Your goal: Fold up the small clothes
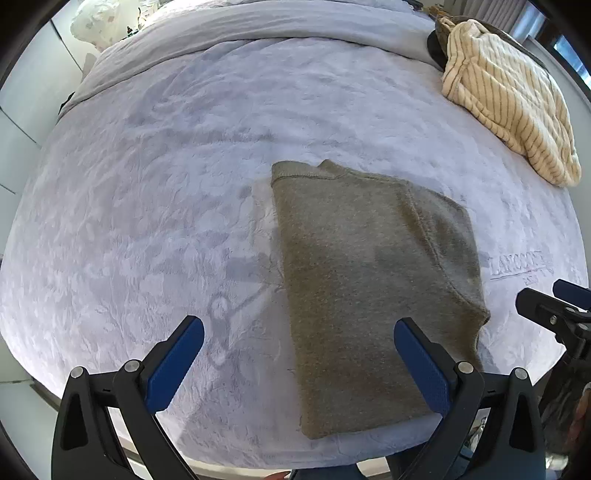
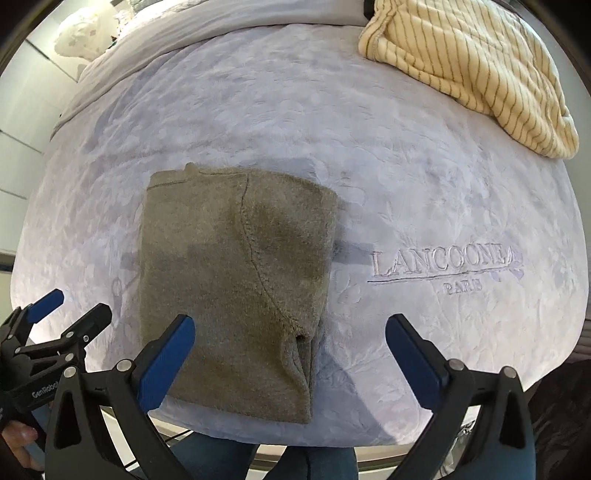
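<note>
A grey-brown knit garment (image 1: pixel 373 280) lies folded into a narrow rectangle on the pale lilac blanket, reaching to the near edge of the bed. It also shows in the right wrist view (image 2: pixel 236 280). My left gripper (image 1: pixel 299 332) is open and empty, held above the garment's near left edge. My right gripper (image 2: pixel 290 328) is open and empty, held above the garment's near right edge. Each gripper shows in the other's view, the right one (image 1: pixel 554 306) at the right edge and the left one (image 2: pixel 70 306) at the left edge.
A cream garment with dark stripes (image 1: pixel 509 107) lies crumpled at the far right of the bed (image 2: pixel 472 62). The blanket carries embroidered "LANCOONE PARIS" lettering (image 2: pixel 443 266) right of the folded garment. A grey duvet fold (image 1: pixel 236 29) runs along the far side.
</note>
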